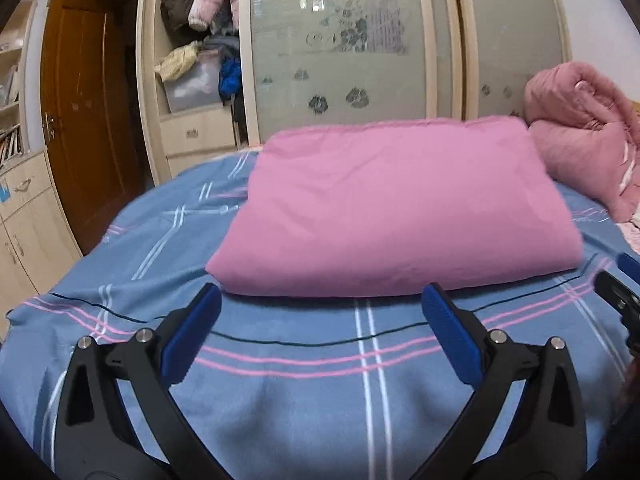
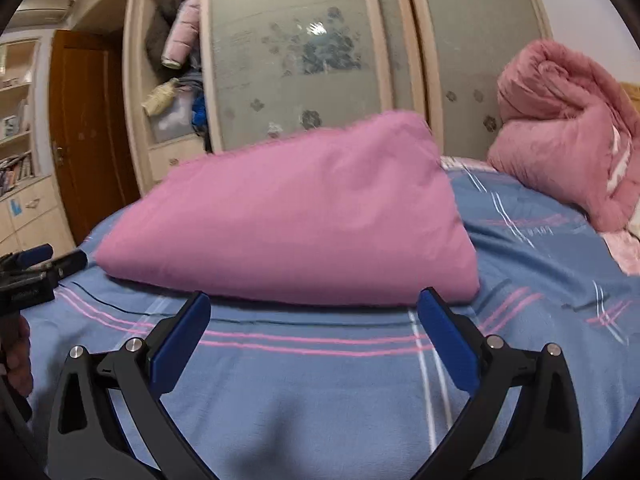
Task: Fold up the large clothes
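A pink cloth [image 1: 392, 208] lies folded into a thick rectangle on the blue striped bed sheet [image 1: 280, 384]. It also shows in the right wrist view [image 2: 296, 216]. My left gripper [image 1: 322, 300] is open and empty, just short of the fold's near edge. My right gripper [image 2: 314, 310] is open and empty, also just in front of the near edge. The right gripper's tip shows at the right edge of the left wrist view [image 1: 618, 292]. The left gripper shows at the left edge of the right wrist view [image 2: 36, 266].
A rolled dusty-pink quilt [image 1: 584, 140] sits at the bed's far right, also in the right wrist view [image 2: 568, 136]. A wardrobe with frosted sliding doors [image 1: 340, 48] stands behind the bed. A brown door [image 1: 84, 112] and shelves stand at left.
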Tool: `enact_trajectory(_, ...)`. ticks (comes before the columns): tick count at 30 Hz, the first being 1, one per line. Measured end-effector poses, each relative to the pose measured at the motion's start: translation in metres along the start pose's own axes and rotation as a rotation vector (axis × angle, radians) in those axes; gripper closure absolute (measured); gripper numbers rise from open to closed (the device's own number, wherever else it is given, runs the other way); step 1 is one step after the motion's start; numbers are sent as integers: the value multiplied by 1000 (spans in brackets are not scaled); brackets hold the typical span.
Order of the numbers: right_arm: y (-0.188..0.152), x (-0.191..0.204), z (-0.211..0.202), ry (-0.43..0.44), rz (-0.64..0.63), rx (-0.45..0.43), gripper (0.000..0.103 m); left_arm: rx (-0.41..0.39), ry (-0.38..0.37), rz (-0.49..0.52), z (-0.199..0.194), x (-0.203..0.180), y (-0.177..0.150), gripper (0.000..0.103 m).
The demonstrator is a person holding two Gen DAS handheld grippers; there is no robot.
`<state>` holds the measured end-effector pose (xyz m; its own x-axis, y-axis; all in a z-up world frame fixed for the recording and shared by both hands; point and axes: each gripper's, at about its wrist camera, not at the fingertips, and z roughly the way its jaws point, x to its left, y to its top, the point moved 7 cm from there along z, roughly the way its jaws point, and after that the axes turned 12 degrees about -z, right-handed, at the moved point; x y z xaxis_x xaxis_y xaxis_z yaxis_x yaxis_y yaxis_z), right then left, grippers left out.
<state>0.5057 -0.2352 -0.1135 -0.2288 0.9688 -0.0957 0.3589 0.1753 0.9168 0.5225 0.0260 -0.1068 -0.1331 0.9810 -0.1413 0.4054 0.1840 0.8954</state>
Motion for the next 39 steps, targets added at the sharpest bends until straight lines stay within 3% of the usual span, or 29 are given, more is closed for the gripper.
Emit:
enact_trajectory(4,13,4,-7,-41,14,-18,1,-30,-9,-37,-18,0,9,2)
enact_trajectory(9,3,12,-13,-57,-2,18,1,38,9,-115,-11,14,5,2)
enact_trajectory(14,4,16,-28,-95,-24,-1,1,76,27,-177,-14,25,-2,2)
enact_trajectory(23,-7,20,-35,-48,41,75,1,38,39,-102,-44,13,-6,2)
enact_trajectory(30,3,32,-67,-58,-3,22,1,-42,6,-67,-83,-3,0,2)
enact_trajectory(39,4,43,-81,-59,-13,18,1,-49,0,3,-93,-28,-13,2)
